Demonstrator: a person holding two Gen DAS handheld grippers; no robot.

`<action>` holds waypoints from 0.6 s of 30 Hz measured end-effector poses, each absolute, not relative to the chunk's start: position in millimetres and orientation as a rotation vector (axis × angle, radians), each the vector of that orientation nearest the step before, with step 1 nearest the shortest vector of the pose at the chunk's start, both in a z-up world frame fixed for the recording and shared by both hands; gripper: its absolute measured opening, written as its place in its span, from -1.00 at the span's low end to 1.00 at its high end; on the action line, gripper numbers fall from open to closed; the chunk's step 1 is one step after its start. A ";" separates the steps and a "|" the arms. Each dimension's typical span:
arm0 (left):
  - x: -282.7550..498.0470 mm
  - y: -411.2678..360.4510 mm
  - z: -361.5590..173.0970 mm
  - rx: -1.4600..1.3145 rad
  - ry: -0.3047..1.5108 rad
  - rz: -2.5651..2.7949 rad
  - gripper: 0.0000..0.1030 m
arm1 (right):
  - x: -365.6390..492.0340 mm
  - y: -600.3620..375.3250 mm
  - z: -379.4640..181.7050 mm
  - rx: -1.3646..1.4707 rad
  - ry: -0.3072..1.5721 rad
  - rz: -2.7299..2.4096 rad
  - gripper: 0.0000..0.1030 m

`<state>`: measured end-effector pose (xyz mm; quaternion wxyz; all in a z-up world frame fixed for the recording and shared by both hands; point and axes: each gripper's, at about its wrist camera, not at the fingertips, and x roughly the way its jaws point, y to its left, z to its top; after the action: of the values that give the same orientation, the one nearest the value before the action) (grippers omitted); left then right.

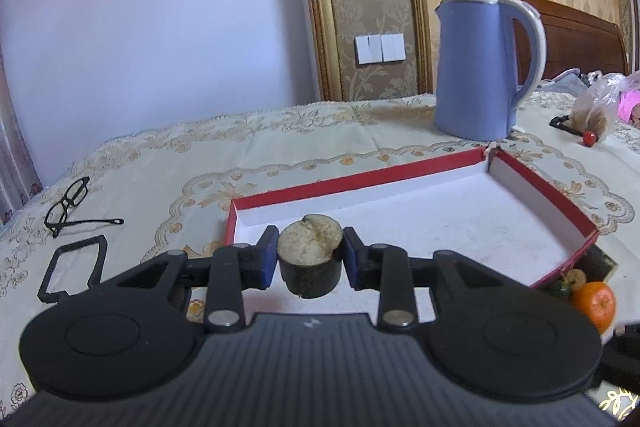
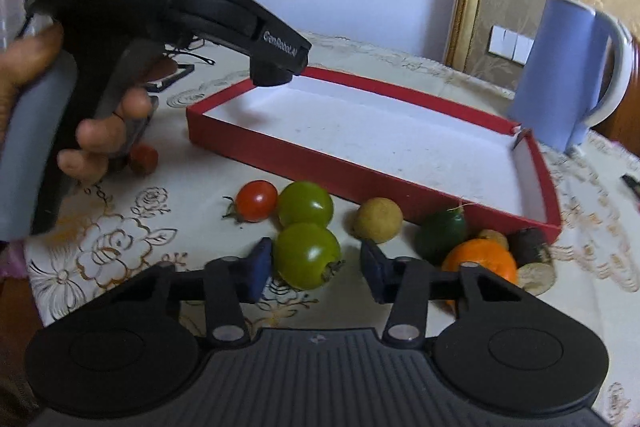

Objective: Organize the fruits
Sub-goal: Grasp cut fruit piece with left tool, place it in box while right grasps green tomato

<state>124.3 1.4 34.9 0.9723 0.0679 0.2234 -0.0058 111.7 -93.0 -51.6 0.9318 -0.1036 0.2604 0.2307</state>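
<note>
1. The left gripper (image 1: 310, 261) clamps a dark-skinned cut stub with a pale face (image 1: 310, 254), held above the near edge of the red box (image 1: 554, 189).
2. The right gripper (image 2: 316, 267) brackets a green tomato (image 2: 307, 255) on the tablecloth (image 2: 120, 227); contact is unclear.
3. More fruit, including a red tomato (image 2: 256, 201) and an orange (image 2: 482, 259), lies outside the box's front wall.
4. A blue kettle (image 1: 480, 67) stands behind.
</note>
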 end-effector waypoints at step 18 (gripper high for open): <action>208.0 -5.0 31.6 0.149 0.564 0.075 0.23 | 76.8 -116.8 -48.2 -0.124 0.479 0.461 -0.34</action>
<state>208.0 -5.0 31.6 0.9571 0.0736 0.2778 0.0368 76.8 -116.8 -48.2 0.9434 -0.0609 0.2348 0.2261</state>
